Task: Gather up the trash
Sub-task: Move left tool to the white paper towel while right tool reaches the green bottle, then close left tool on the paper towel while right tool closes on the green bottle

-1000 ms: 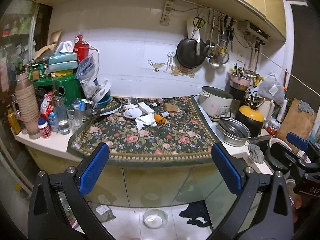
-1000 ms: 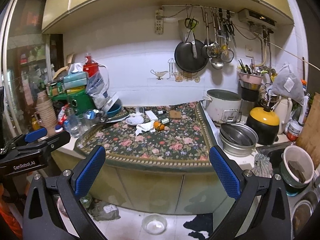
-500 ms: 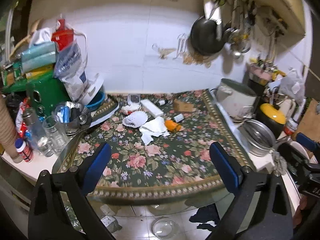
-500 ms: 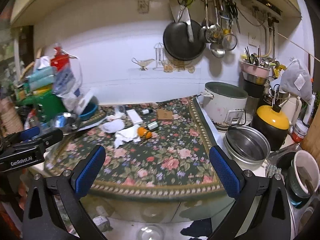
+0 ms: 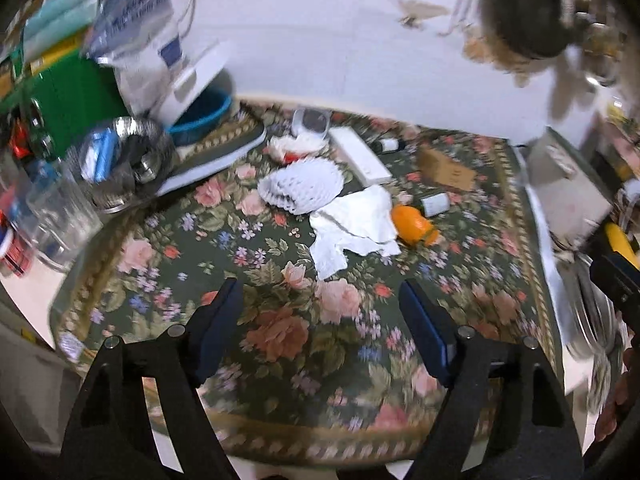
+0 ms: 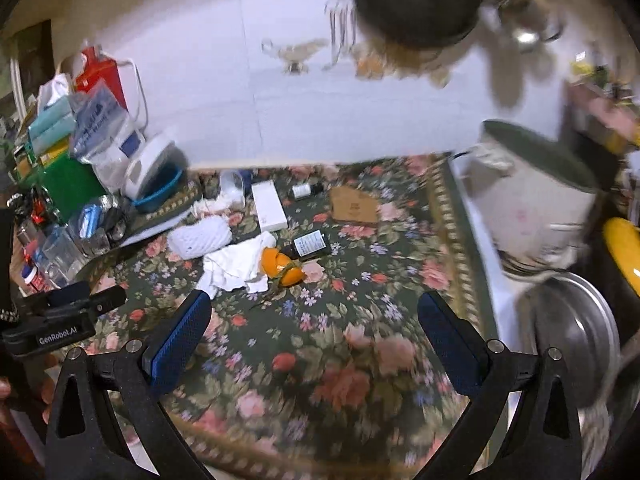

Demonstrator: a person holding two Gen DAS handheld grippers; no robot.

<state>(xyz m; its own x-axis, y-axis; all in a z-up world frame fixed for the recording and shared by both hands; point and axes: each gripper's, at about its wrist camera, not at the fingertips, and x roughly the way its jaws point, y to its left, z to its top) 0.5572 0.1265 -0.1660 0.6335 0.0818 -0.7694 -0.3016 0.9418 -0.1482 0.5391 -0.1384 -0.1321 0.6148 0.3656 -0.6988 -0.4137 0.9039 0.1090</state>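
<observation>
Trash: a loose cluster lies on the flower-patterned cloth (image 5: 280,332) that covers the worktop, past its middle toward the back wall, well apart from the cloth's near edge. Nearest the grippers is the crumpled white tissue (image 5: 354,224), with the orange peel (image 5: 412,222) touching its right side. Just behind sit the white foam fruit net (image 5: 302,186) and a small dark bottle (image 6: 310,245) lying on its side. Farther back lie a long white box (image 5: 360,155), a flat brown card (image 5: 446,168), a second small bottle (image 5: 386,145), a wad of paper (image 5: 294,145) and a tipped clear cup (image 5: 312,120) near the cloth's back edge.

The left gripper (image 5: 320,308) hovers above the near half of the cloth, its jaws closing but wide apart, nothing between them. The right gripper (image 6: 314,318) hovers likewise, jaws wide and empty.

Both views are blurred. The step in hand appears to be the approach. It would go best by bringing one gripper over the tissue, straddling its raised folds from above, and closing only once the pads reach the paper; the peel should be taken separately so that it does not roll toward the bottle.

Legible writing: "GenRobot.AI" on the left gripper's body in the right wrist view. The print on the plastic bag (image 6: 98,120) at the back left corner and on the bottle label is too blurred to read.
</observation>
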